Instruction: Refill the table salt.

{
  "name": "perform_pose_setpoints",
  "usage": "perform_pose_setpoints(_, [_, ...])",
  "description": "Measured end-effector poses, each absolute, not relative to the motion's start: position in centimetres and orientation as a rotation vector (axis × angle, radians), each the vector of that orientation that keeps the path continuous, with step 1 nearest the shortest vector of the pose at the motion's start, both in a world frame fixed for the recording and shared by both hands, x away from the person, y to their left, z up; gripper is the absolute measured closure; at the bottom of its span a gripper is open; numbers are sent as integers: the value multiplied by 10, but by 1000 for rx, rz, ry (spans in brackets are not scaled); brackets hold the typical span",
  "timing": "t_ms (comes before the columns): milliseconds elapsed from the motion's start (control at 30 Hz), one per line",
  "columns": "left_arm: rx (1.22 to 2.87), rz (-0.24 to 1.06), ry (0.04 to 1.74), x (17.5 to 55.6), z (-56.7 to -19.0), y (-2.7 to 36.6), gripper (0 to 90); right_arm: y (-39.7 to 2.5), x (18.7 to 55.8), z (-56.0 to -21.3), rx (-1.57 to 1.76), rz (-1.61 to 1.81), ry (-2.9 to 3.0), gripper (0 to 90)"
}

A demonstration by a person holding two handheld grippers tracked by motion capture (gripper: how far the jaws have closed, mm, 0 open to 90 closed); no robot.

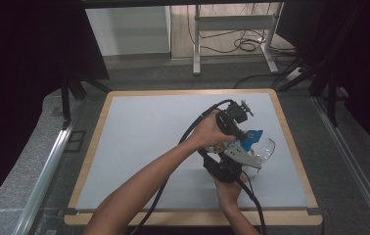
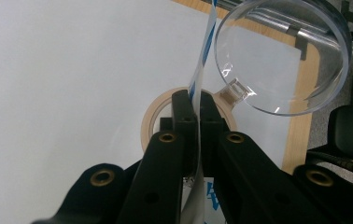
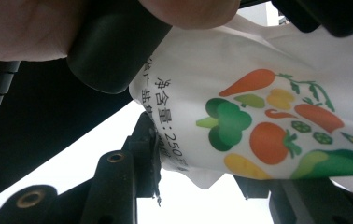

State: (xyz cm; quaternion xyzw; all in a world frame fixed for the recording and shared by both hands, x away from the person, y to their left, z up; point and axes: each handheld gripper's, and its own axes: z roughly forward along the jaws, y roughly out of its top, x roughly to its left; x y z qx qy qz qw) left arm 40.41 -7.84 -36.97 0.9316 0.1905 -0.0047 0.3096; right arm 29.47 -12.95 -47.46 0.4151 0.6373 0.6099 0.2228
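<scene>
Left forearm: enters from the bottom edge of the high view, stretched diagonally up and to the right, bare. Left hand (image 1: 207, 132): wrapped round the handle of the left gripper (image 1: 244, 142), cable looping back over the wrist. Left gripper jaws: pressed almost together in the left gripper view (image 2: 196, 112), a thin sheet pinched between them.

Right forearm: short, rising from the bottom edge. Right hand (image 1: 228, 191): gripping the right gripper (image 1: 224, 169) from below, just under the left hand. Right gripper jaws: clamped on a printed pouch (image 3: 263, 116).
</scene>
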Motion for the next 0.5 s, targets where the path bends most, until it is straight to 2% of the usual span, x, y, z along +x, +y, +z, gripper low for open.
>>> perform_pose_setpoints(500, [2468,-8,506,404,-370,-80,900,-130,295,-474,1162,1691,1745,579])
